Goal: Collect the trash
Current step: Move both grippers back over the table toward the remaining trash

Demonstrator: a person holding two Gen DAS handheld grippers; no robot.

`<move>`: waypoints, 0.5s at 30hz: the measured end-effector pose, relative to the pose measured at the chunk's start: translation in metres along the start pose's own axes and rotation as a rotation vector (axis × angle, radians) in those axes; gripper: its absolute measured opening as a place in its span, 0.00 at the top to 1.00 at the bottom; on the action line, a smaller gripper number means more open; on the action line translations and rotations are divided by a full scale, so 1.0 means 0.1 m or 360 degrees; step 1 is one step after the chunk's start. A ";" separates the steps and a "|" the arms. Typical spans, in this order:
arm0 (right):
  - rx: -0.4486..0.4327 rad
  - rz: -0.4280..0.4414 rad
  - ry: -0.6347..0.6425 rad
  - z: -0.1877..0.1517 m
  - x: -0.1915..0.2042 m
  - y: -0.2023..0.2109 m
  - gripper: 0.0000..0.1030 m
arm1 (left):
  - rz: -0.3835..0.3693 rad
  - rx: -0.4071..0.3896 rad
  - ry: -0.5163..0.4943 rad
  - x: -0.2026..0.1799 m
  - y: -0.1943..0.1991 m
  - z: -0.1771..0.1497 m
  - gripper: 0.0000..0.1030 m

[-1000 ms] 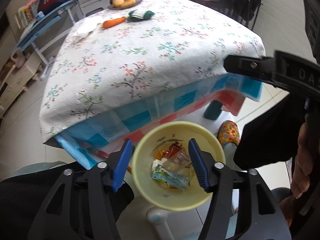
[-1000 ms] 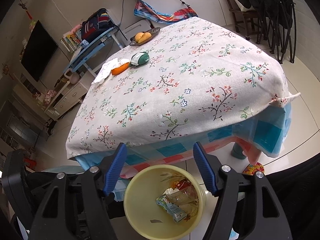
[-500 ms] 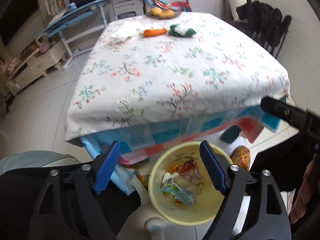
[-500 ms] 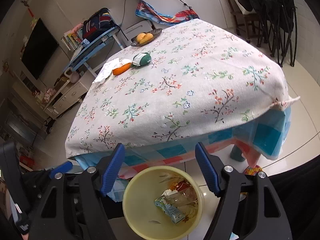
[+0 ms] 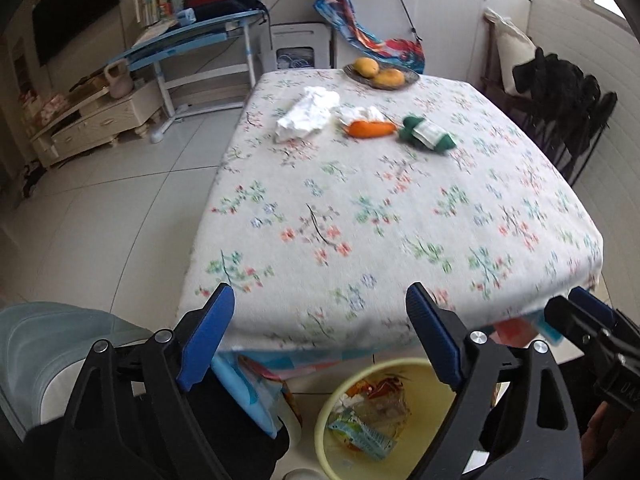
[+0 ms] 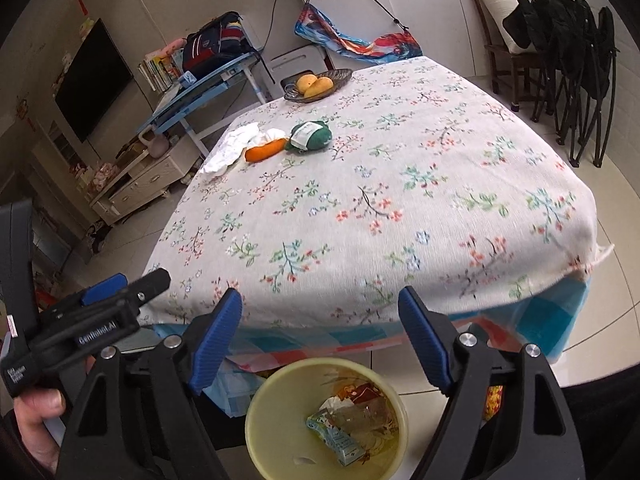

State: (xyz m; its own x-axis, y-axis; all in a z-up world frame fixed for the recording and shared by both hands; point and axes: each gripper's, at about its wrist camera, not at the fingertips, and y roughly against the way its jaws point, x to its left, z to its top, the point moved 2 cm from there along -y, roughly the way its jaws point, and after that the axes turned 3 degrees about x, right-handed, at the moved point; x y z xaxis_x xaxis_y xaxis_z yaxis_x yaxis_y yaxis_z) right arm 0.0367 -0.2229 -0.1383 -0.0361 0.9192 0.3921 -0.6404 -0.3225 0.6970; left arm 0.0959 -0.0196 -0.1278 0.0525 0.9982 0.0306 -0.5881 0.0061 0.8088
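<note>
On the far side of the table (image 5: 400, 240), the crumpled white tissue (image 5: 306, 114) looks light, soft and crushable; pinching its bunched middle seems safest. The left gripper (image 5: 320, 332) and right gripper (image 6: 320, 332) are both opening, empty, above the yellow bin (image 6: 256, 420).

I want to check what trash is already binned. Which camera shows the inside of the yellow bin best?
The right wrist view: the yellow bin sits between the fingers with nearly its whole opening and the wrappers visible. In the left wrist view a finger covers the right part of the bin.
</note>
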 end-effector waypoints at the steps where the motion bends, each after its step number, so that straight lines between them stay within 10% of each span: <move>1: 0.0000 -0.0002 0.0010 0.03 0.01 -0.02 0.25 | -0.0001 -0.0002 0.0004 0.01 0.00 0.02 0.18; 15: 0.0043 -0.0056 0.0189 0.64 0.11 -0.43 0.25 | 0.0001 0.0002 0.0048 0.11 -0.39 0.69 0.18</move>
State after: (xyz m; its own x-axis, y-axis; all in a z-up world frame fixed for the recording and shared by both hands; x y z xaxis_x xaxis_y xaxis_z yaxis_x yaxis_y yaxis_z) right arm 0.1130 -0.2133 -0.1251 -0.1059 0.9498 0.2944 -0.6218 -0.2943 0.7258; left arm 0.1750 -0.0134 -0.1187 0.0278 0.9995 0.0132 -0.5870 0.0056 0.8096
